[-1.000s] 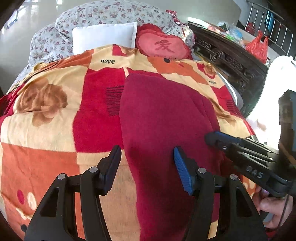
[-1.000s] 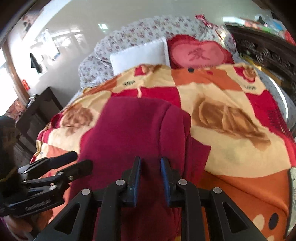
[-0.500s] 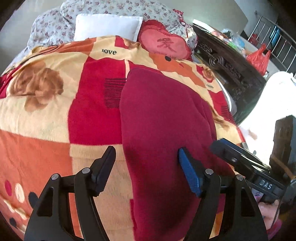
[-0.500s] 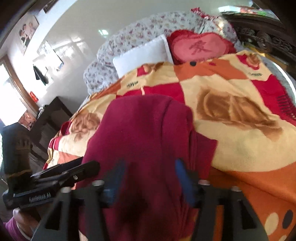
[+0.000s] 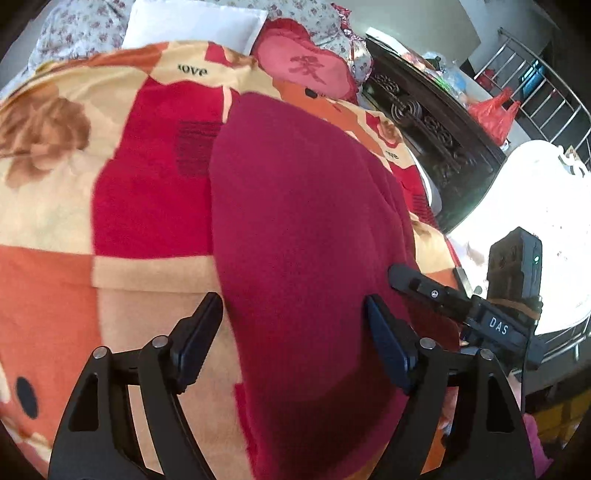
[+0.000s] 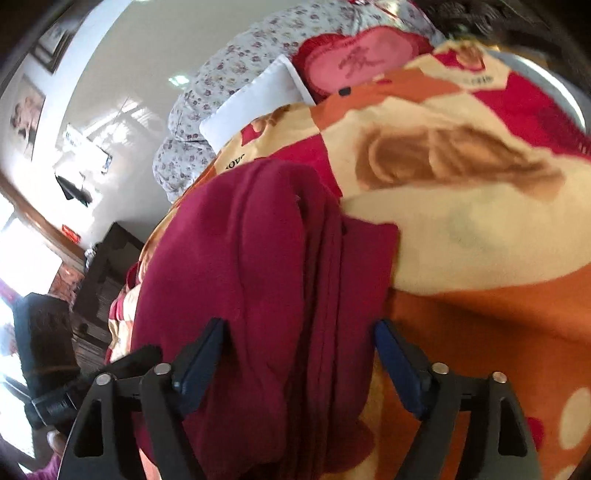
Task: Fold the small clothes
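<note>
Two claws hang over a dark red garment [image 5: 303,229] that lies on the patterned blanket [image 5: 55,221] of a bed, its long axis running from the near edge away toward the white pillow [image 5: 192,22] and the heart cushion [image 5: 310,66]. The left claw [image 5: 293,328] has its jaws wide apart and has just been opening; it straddles the garment's left edge, one pad over the blanket and the other over the cloth, with nothing pinched. The right claw [image 6: 299,354] has also just been opening and stands spread across the near end of the garment [image 6: 240,258], where a layered fold runs lengthwise; its pads do not press the fabric. Both claws sit at the same near end, the left at the left edge and the right toward the folded right side, so the far end lies straight ahead of both. A lengthwise fold seems to be in place, and the next fold probably carries the near end toward the far end.
</note>
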Tool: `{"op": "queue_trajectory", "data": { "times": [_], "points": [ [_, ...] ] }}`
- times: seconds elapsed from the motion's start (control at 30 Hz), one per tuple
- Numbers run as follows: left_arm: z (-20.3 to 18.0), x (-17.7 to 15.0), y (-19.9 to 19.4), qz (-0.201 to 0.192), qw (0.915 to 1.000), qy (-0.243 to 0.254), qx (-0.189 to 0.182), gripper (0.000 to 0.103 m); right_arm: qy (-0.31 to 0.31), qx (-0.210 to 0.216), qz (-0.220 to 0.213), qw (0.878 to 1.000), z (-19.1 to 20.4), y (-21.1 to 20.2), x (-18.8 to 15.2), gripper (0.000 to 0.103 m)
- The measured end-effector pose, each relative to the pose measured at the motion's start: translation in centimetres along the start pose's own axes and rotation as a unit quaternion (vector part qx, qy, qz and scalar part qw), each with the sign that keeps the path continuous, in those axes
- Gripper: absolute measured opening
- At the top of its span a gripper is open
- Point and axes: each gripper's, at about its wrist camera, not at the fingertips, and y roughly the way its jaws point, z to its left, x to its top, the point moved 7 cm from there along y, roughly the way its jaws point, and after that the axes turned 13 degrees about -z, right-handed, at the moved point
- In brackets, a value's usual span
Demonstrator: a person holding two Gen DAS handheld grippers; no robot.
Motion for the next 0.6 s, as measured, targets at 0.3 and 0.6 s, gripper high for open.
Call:
{"op": "queue_trajectory", "data": {
  "times": [0.3, 0.6],
  "points": [
    [-0.7, -0.2, -0.5, 0.007, 0.9997, -0.003, -0.022, 0.065, 0.007, 0.036, -0.003, 0.999, 2.2, -0.9, -0.5, 0.053],
    [0.9, -3.5, -9.3, 0.003, 1.0000, 0.002, -0.001, 0.063, -0.040, 0.072, 0.023, 0.996, 8.9, -4.9, -5.2, 0.048]
  ]
}}
